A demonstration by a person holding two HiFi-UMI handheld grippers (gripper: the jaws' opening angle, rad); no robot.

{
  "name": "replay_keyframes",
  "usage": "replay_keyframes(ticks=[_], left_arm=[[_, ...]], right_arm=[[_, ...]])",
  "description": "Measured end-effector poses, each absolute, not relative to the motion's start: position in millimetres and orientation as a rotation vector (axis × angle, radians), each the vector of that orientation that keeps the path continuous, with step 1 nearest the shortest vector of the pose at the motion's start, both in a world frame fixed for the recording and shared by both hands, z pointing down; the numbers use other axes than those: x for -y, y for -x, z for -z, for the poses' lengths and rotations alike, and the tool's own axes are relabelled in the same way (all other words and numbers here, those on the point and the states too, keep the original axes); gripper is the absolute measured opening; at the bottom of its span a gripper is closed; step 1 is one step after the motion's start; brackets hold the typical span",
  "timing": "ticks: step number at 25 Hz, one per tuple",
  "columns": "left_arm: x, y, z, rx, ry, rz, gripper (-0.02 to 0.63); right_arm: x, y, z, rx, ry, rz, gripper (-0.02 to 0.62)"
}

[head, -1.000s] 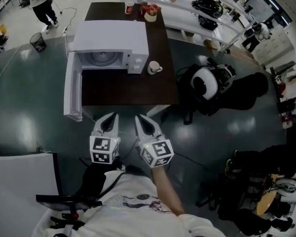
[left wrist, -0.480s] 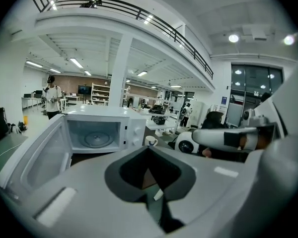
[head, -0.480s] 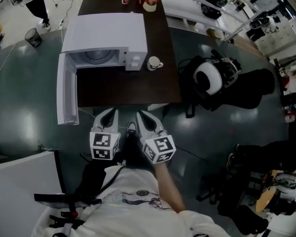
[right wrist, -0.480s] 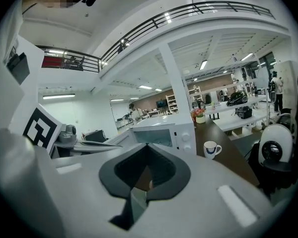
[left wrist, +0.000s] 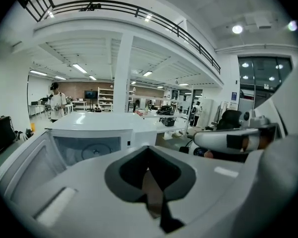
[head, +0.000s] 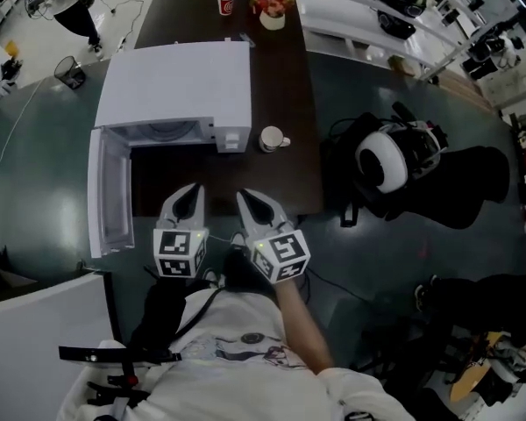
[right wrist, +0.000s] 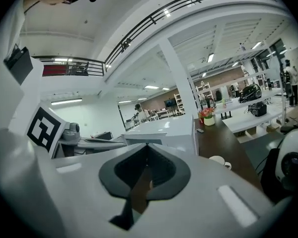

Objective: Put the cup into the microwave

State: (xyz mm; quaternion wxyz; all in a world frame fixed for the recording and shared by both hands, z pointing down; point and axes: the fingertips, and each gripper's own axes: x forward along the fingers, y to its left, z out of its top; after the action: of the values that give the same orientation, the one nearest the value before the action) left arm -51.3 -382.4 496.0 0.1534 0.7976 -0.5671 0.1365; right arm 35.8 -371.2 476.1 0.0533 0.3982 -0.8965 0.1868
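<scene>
A white cup (head: 271, 139) with a handle stands on the dark brown table (head: 280, 86), just right of the white microwave (head: 177, 82). The microwave's door (head: 107, 191) hangs open to the left, and its cavity (left wrist: 87, 150) with the turntable shows in the left gripper view. My left gripper (head: 189, 198) and right gripper (head: 249, 203) hover side by side over the table's near edge. Both are shut and hold nothing. In the right gripper view the cup (right wrist: 220, 161) sits ahead and to the right of the right gripper (right wrist: 146, 151). The left gripper (left wrist: 148, 151) points at the microwave's front.
A red paper cup (head: 226, 3) and a flower pot (head: 272, 13) stand at the table's far end. A black bag with a white helmet (head: 384, 160) lies on the floor to the right. A waste bin (head: 68, 71) and a person (head: 77, 3) are at far left.
Both grippers moved forward together, from short of the table to over its near edge. The microwave and cup now lie closer. The jaws stayed shut.
</scene>
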Motion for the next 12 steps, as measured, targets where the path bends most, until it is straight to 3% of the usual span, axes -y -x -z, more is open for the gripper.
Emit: replay_keyframes(ticks=[12], left_arm=[[414.7, 42.5, -535.3, 1.632, -2.141, -0.493, -0.002]], right_arm=[[422.5, -66.7, -502.0, 2.687, -1.128, -0.6, 0.008]])
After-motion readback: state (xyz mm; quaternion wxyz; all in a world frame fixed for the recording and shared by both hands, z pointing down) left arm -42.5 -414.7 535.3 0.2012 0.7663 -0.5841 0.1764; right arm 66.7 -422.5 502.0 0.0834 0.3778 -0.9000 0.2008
